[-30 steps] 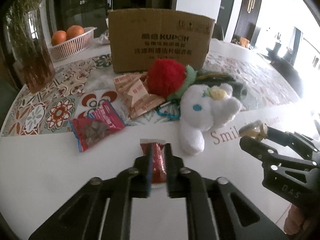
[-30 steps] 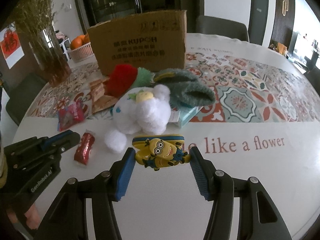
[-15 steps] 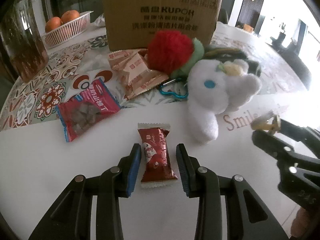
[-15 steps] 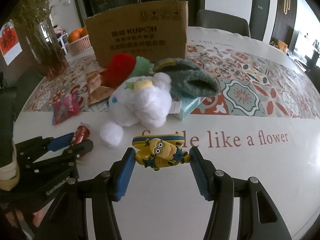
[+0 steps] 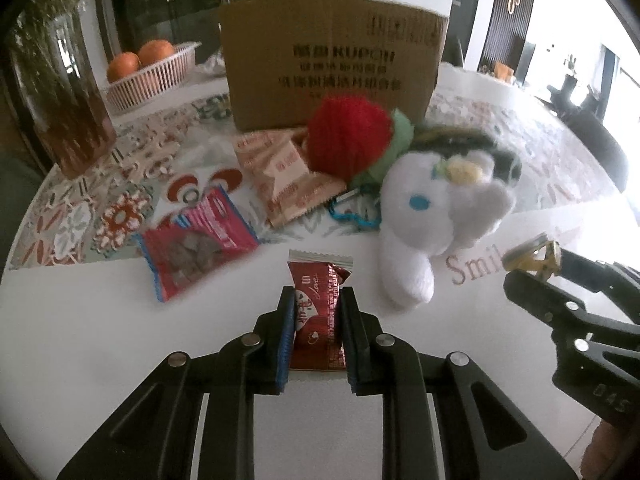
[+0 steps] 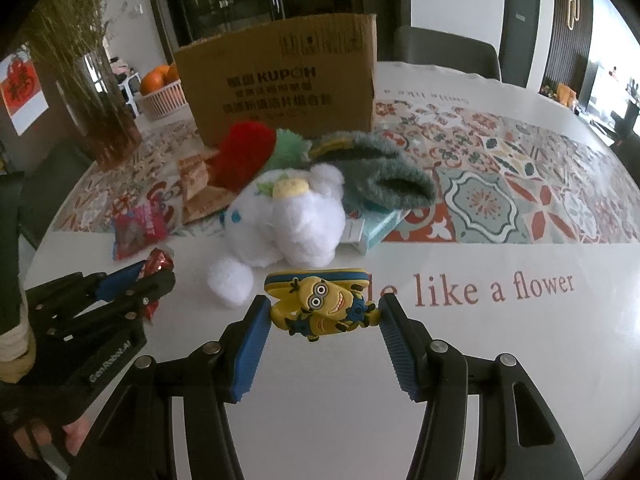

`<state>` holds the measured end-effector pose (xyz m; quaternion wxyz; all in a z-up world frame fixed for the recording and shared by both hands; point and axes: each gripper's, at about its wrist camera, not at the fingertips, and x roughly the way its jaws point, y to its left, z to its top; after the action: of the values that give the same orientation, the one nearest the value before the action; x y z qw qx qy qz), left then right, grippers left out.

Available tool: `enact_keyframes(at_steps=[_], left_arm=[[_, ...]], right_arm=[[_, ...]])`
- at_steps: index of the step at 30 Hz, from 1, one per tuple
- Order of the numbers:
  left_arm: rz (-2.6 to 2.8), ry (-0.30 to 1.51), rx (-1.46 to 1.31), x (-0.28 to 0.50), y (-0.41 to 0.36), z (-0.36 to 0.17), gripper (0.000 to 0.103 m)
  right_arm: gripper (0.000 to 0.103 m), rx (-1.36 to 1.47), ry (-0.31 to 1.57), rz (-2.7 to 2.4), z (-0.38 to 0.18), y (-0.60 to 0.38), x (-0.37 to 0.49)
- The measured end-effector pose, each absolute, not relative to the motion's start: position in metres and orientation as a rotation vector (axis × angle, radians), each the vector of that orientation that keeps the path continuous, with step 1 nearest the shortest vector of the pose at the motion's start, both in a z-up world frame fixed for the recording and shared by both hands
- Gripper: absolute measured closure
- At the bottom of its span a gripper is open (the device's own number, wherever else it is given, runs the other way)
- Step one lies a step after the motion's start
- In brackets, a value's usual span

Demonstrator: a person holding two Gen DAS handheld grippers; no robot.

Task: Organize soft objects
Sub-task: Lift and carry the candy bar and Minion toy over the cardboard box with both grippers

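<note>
Red candy wrapper [image 5: 318, 312]: lying at lower centre of the left wrist view on the white table [image 5: 100, 344], pinched between both pads.
Left gripper [image 5: 316, 304]: jaws closing down tight on the wrapper.
Right gripper [image 6: 322, 312]: jaws standing partway apart, gripping a yellow minion figure [image 6: 322, 306] at centre frame.
White plush toy [image 6: 288, 216]: lying just above the minion figure, touching a red pompom [image 6: 240, 152] and a grey fuzzy slipper [image 6: 384, 176].
Cardboard box [image 6: 280, 84]: standing upright at upper centre.
</note>
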<state>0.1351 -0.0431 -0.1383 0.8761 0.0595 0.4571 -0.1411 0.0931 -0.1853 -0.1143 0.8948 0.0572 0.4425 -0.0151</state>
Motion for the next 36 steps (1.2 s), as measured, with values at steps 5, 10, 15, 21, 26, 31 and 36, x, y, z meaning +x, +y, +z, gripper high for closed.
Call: enact_keyframes(at_steps=[5, 10, 15, 21, 26, 31, 36], left_arm=[[-0.295, 0.908, 0.104, 0.135, -0.042, -0.114, 0.081], [-0.296, 0.855, 0.099, 0.139, -0.043, -0.087, 0.081], [-0.294, 0.805, 0.094, 0.145, -0.043, -0.066, 0.081], [-0.294, 0.763, 0.072, 0.156, -0.041, -0.046, 0.081], [-0.283, 0.726, 0.068, 0.167, -0.040, -0.033, 0.081], [-0.280, 0.692, 0.059, 0.181, -0.040, -0.020, 0.081], [-0.277, 0.664, 0.065, 0.197, -0.044, -0.009, 0.081]], right_arm=[[0.046, 0.123, 0.866, -0.024, -0.097, -0.186, 0.094], [0.046, 0.131, 0.811, -0.017, -0.080, -0.189, 0.099], [0.046, 0.130, 0.756, -0.015, -0.062, -0.191, 0.108], [0.046, 0.137, 0.690, -0.015, -0.042, -0.193, 0.120], [0.046, 0.140, 0.641, -0.017, -0.027, -0.195, 0.132], [0.046, 0.143, 0.601, -0.023, -0.013, -0.199, 0.146], [0.046, 0.145, 0.571, -0.024, -0.002, -0.203, 0.164]])
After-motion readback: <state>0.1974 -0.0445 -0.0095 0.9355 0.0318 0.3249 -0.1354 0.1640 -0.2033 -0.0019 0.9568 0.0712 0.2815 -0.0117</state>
